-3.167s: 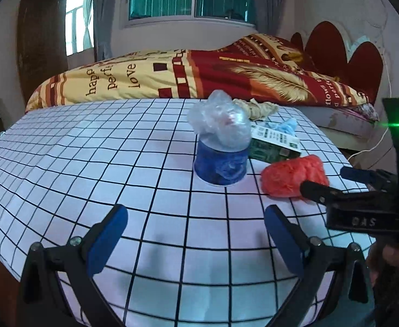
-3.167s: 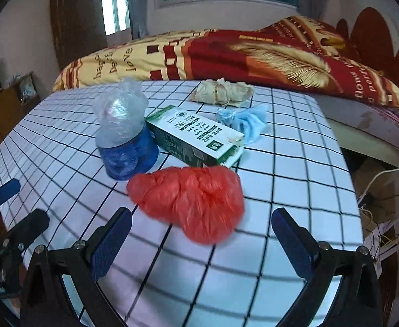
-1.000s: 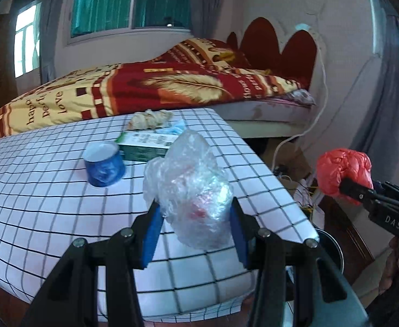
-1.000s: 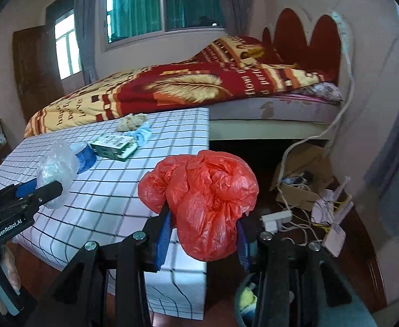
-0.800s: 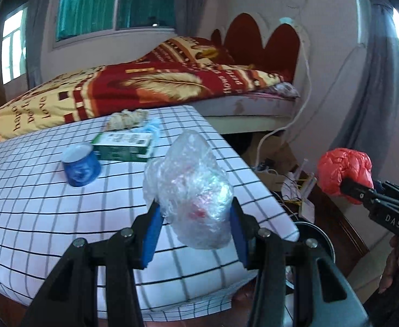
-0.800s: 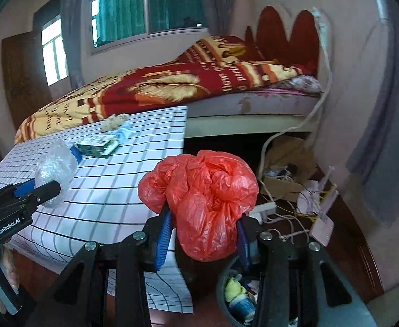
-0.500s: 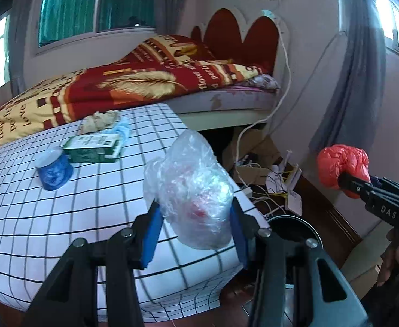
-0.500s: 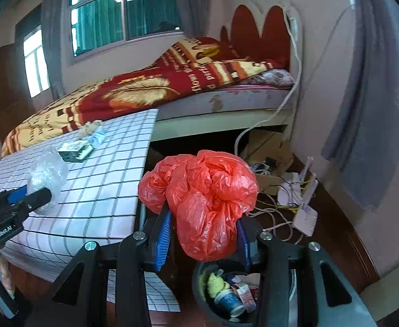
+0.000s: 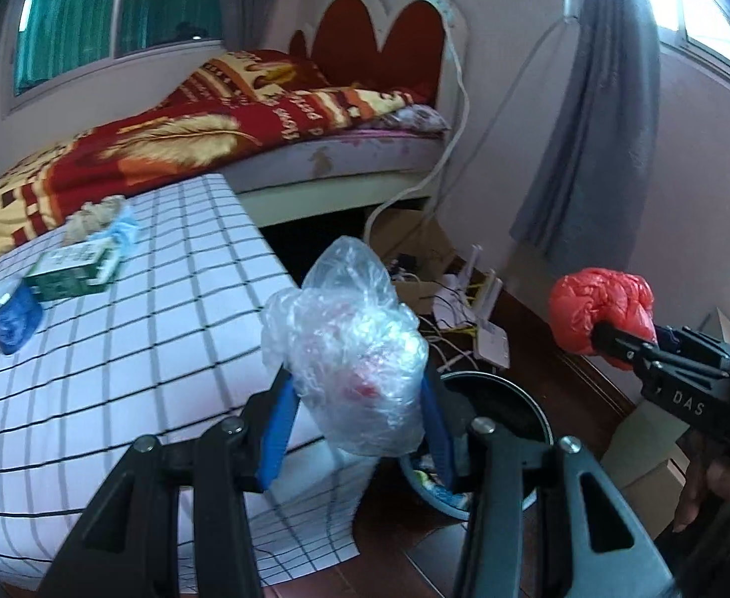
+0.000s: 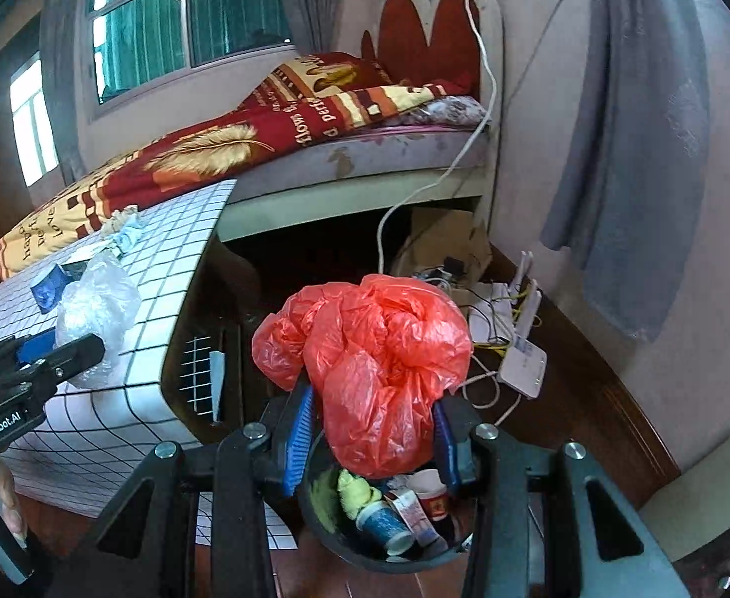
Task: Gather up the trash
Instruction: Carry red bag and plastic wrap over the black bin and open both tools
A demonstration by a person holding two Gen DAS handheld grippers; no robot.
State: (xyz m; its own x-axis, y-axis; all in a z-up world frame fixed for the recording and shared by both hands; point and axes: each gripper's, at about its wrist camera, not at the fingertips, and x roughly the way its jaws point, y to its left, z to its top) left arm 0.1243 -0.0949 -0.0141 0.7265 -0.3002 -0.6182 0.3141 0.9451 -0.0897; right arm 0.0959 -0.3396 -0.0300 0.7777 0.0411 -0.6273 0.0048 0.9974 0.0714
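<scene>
Both claws swung off table, right claw (image 10: 372, 436) pinching red bag (image 10: 372, 364) over bin (image 10: 345, 543), left claw (image 9: 357, 423) pinching clear bag (image 9: 350, 349)

Table (image 9: 130, 349): covered by a white cloth with a black grid, cloth hanging over the near edge. On it, toward the far side: blue cup (image 9: 13, 311), green carton (image 9: 73, 269) lying flat just beside the cup, light blue crumpled wad (image 9: 124, 229) touching the carton's far end, beige crumpled wad (image 9: 93, 212) just behind that. Floor (image 10: 579, 398): dark wood. Directly on it: round dark trash bin (image 10: 389, 513) beside the table's corner, holding cups and wrappers; white router (image 10: 521, 359) with tangled cables near the wall; cardboard box (image 10: 444, 239) under the bed (image 10: 345, 149)
</scene>
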